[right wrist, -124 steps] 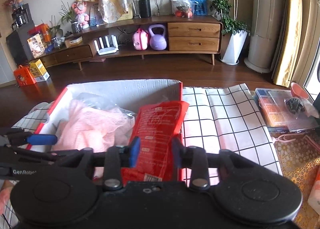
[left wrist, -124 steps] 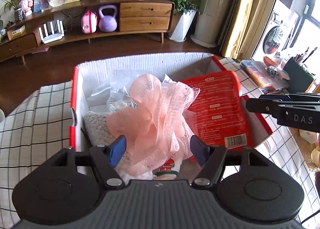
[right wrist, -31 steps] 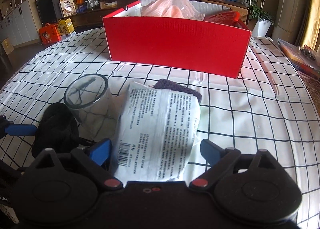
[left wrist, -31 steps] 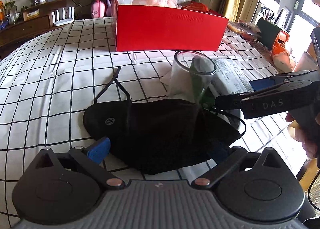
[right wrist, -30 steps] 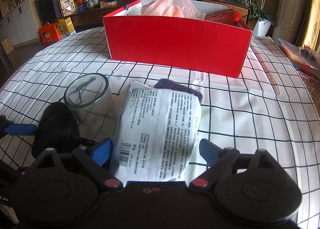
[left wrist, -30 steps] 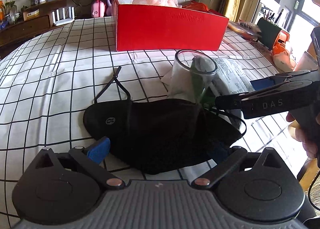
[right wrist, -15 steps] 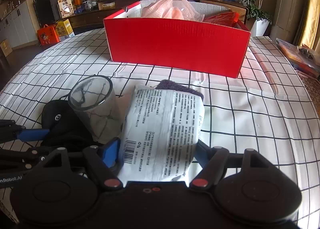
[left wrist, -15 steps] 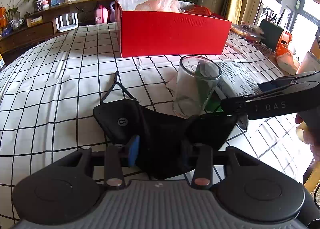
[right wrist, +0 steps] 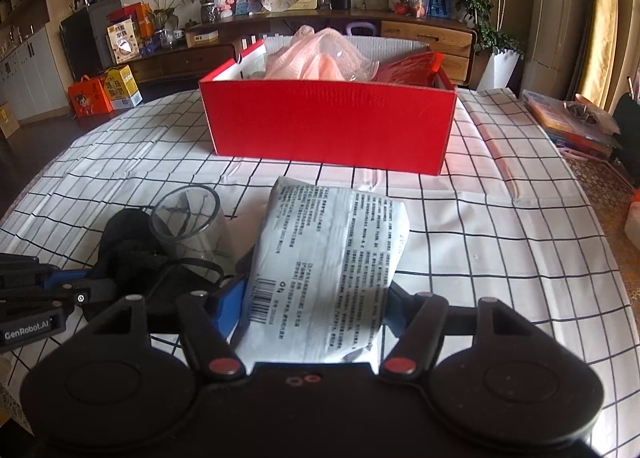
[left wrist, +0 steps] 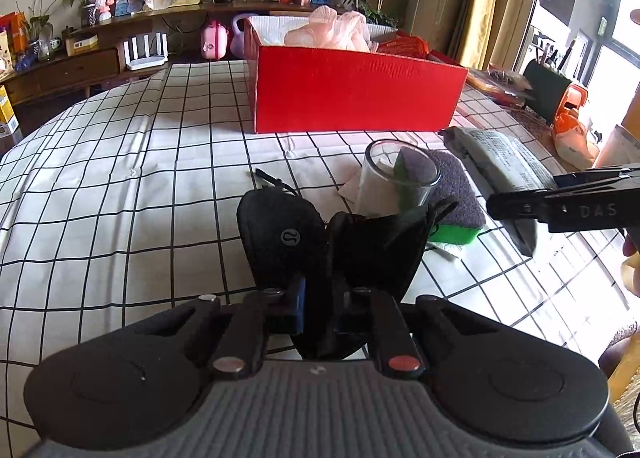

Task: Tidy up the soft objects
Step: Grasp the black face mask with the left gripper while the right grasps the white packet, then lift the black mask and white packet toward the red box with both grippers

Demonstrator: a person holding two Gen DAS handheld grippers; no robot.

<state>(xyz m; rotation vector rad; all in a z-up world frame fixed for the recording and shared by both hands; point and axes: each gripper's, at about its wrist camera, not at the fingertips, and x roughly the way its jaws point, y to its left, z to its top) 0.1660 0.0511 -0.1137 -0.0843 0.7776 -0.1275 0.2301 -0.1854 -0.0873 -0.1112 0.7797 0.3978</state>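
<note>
On the checked counter point(left wrist: 120, 186), the left gripper point(left wrist: 320, 298) was closing on a black pouch point(left wrist: 344, 246); the right gripper point(right wrist: 316, 310) was closing around a white packet point(right wrist: 328, 270).

Daylit from right, sharp, edges fisheye-bent

"DAS" on right tool point(left wrist: 568, 210); apparently "GenRobot.AI" on left tool point(right wrist: 28, 322).

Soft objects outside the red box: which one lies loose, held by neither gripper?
The purple-and-green sponge beside the glass; the black mask and white packet are gripped.
</note>
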